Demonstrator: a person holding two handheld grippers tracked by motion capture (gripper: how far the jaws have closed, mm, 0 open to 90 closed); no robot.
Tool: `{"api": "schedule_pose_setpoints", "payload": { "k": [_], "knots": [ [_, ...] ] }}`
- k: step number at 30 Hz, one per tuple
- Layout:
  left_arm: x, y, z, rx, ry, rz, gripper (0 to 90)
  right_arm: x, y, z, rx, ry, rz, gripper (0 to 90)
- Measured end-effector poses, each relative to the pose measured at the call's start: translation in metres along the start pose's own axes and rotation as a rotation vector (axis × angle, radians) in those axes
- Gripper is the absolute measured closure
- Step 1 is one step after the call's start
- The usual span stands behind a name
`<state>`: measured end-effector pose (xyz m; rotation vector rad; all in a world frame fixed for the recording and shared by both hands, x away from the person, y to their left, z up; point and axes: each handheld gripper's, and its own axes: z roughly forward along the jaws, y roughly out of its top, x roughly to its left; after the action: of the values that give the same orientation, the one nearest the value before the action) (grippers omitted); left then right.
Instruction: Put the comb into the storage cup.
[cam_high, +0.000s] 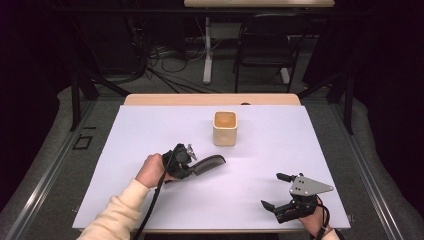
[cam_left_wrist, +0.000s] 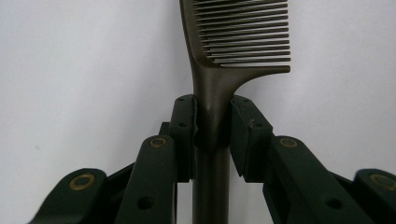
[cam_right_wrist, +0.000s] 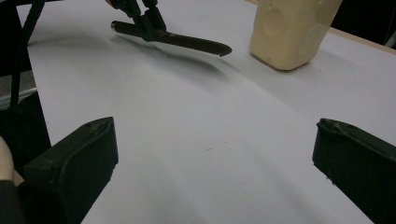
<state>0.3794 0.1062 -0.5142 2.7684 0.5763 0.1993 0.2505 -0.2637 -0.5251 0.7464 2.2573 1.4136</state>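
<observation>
The dark comb (cam_high: 210, 163) is clamped by its handle in the left tool (cam_high: 186, 162), whose pads press on either side of the handle just below where the teeth begin; the toothed end points away from the hand toward the cream cup (cam_high: 225, 128). From where I stand the comb sits a little in front of that cup and to its left, apart from it, with bare white tabletop (cam_high: 270, 150) between them and nothing in the way. The left gripper view shows the comb (cam_left_wrist: 212, 88) close up, its fine teeth fanning to one side and the handle running down between the two pads, detail the high view is too far off to give. The right gripper view shows the comb (cam_right_wrist: 187, 41) side-on and lifted, held clear of the tabletop with its shadow beneath, and the cup (cam_right_wrist: 292, 30) just beyond its tip. The right tool (cam_high: 278, 192) rests well to the right of the cup and nearer the person, its jaws spread wide apart around bare tabletop.
</observation>
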Motion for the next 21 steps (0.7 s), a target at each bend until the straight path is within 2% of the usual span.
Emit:
{"api": "schedule_pose_setpoints", "payload": {
  "k": [21],
  "knots": [
    [0.003, -0.014, -0.017, -0.111, 0.035, -0.049, 71.9, 0.000, 0.000, -0.001, -0.003, -0.002, -0.002, 0.0]
  ]
}}
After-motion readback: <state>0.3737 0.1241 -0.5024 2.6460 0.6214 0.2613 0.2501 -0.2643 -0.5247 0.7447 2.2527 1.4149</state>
